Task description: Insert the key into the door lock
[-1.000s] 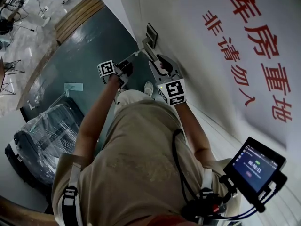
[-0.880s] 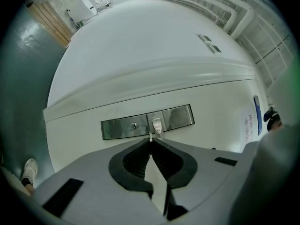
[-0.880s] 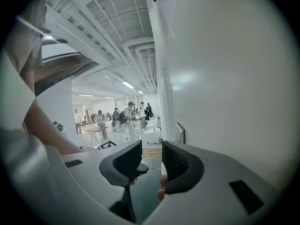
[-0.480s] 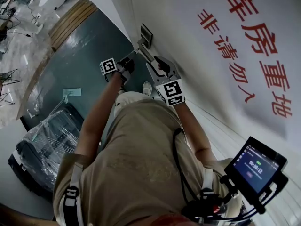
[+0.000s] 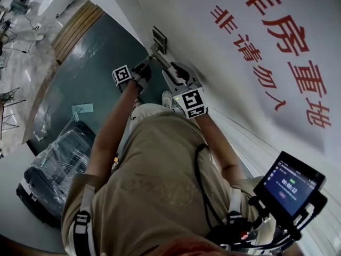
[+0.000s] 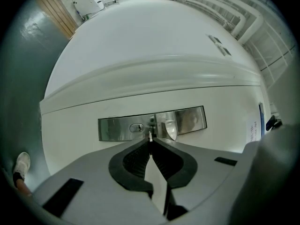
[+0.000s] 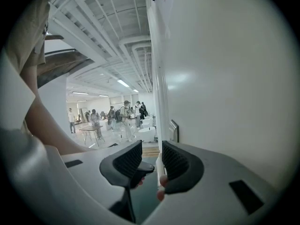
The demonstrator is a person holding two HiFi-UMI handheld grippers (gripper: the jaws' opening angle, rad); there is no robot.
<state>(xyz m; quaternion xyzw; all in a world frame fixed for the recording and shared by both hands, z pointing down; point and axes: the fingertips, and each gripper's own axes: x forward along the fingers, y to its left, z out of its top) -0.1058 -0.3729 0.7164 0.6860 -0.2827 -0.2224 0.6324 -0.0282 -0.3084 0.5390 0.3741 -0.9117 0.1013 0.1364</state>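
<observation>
Door panel (image 5: 240,105), white with red lettering, fills the right of the head view, and its face runs close along my right side. To its left the grey-green floor (image 5: 90,73) lies open as far as a plastic-wrapped suitcase (image 5: 50,164), near and to the left. A small screen (image 5: 292,182) hangs near me on the right.

My right gripper (image 5: 178,71) sits just beside the door at the lever handle (image 5: 160,55). In its own view (image 7: 152,158) the jaws stand apart with a clear gap. Only floor and a pale strip in line with the door's edge show in that gap, and I cannot tell whether either pad touches anything. That view alone shows a far hall with people (image 7: 126,114) standing in it.

My left gripper (image 5: 145,68) points at the steel lock plate (image 5: 159,38). Only its own view shows the plate face-on, with the keyhole (image 6: 137,127). There the jaws (image 6: 150,142) are pressed together on the key (image 6: 150,136). Its thin tip pokes out just short of the plate, slightly right of the keyhole.
</observation>
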